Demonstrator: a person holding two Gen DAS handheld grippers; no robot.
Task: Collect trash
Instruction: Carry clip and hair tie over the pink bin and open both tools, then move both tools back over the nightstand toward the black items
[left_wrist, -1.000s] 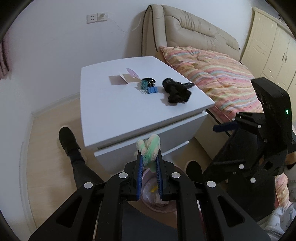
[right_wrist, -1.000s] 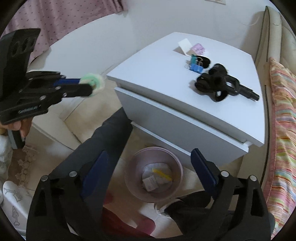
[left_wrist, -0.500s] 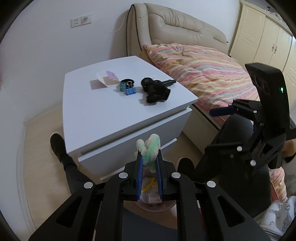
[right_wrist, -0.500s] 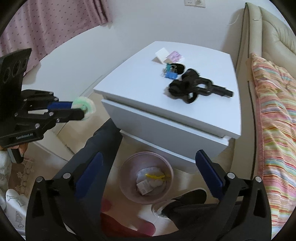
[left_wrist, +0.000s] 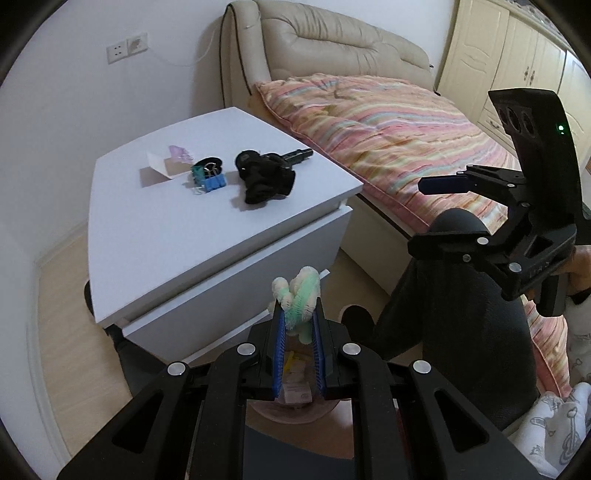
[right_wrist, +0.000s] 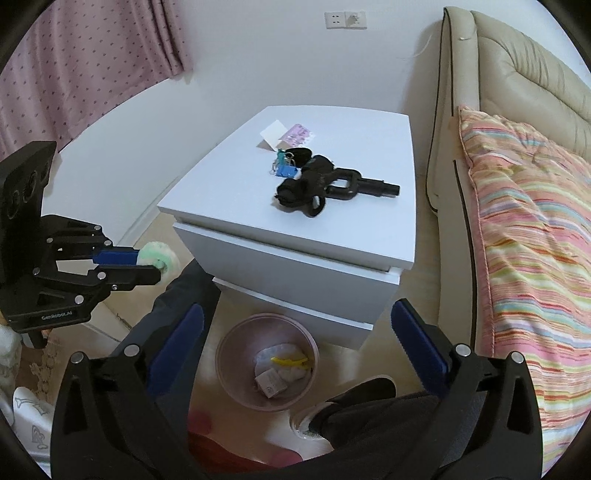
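Note:
My left gripper (left_wrist: 298, 325) is shut on a green and white wad of trash (left_wrist: 301, 295), also seen in the right wrist view (right_wrist: 159, 254), held in the air left of the white nightstand (right_wrist: 332, 236). A pink trash bin (right_wrist: 225, 347) stands on the floor in front of the nightstand, with several scraps inside. It shows partly behind my left fingers (left_wrist: 295, 413). My right gripper (right_wrist: 295, 339) is open and empty above the bin. On the nightstand lie paper scraps (right_wrist: 286, 133), binder clips (right_wrist: 286, 168) and a black tool (right_wrist: 325, 184).
A bed with a striped quilt (right_wrist: 524, 229) and a beige headboard (right_wrist: 509, 70) stands right of the nightstand. The person's legs and shoes (right_wrist: 354, 398) are beside the bin. A pink curtain (right_wrist: 74, 62) hangs at the left. Cupboards (left_wrist: 517, 62) stand beyond the bed.
Both grippers have drawn back and risen a little. The left one has kept hold of the wad and swung toward the bin. The right one has stayed open.

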